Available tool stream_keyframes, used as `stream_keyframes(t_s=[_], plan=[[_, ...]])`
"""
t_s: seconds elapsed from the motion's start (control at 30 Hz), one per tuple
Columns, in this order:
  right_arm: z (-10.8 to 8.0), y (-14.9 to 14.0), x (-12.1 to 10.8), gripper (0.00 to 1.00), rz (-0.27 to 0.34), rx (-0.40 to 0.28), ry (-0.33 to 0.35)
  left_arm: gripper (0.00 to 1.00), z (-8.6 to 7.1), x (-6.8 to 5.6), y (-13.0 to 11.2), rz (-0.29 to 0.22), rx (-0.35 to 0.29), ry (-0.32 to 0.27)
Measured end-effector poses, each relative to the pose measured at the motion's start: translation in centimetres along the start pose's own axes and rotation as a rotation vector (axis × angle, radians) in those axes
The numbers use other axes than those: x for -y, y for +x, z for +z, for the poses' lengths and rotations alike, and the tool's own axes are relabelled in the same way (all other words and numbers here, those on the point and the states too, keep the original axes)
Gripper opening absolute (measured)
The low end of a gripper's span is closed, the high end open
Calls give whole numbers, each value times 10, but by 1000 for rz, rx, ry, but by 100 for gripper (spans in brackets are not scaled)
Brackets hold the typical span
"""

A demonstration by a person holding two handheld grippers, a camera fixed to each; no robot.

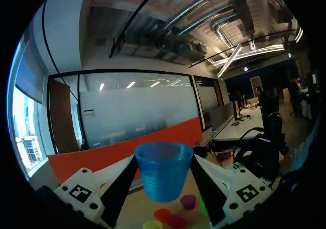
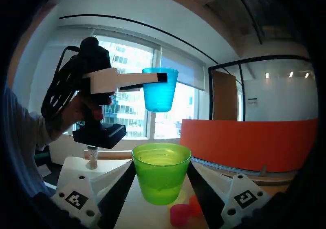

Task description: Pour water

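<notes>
Two cups are up in the air, one in each gripper. Nearest in the right gripper view, the right gripper (image 2: 161,170) is closed part-way, both fingers pressing the sides of a translucent green plastic cup (image 2: 161,182). The cup sits upright and low over the light table (image 2: 130,212). Held level and low like that, it looks meant to receive the pour. A darker band in its lower half may be water, though I cannot be sure.

In the left gripper view the left gripper (image 1: 164,164) is likewise clamped on a translucent blue plastic cup (image 1: 164,180), with a finger touching each flank and the cup upright. Seen from the right gripper, a person's hand (image 2: 83,106) holds that gripper higher than the green cup and off to one side, its fingers gripping near the blue rim. That height suggests the blue cup is the pourer, placed where it can tip down into the green one. Whether it has water in it I cannot tell.

Below, on the table, lie small coloured cups, a purple one (image 1: 188,201) and a red one (image 1: 163,214), apart from the work. Beyond stand an orange wall panel (image 2: 252,143) and tall bright windows (image 2: 126,102)
</notes>
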State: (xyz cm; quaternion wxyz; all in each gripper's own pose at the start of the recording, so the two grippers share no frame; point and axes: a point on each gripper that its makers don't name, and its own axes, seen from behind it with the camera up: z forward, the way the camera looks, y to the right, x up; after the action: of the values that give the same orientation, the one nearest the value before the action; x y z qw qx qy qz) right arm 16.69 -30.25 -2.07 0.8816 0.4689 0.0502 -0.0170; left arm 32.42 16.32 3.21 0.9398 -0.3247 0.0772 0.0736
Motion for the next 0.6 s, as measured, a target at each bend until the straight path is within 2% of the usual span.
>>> stream_keyframes(t_s=[0.37, 0.6], plan=[[0, -1, 2, 87, 8, 6, 4, 87, 1, -2, -17, -122, 81, -37], [0, -2, 1, 87, 18, 14, 2, 88, -1, -1, -31, -167, 114, -49]])
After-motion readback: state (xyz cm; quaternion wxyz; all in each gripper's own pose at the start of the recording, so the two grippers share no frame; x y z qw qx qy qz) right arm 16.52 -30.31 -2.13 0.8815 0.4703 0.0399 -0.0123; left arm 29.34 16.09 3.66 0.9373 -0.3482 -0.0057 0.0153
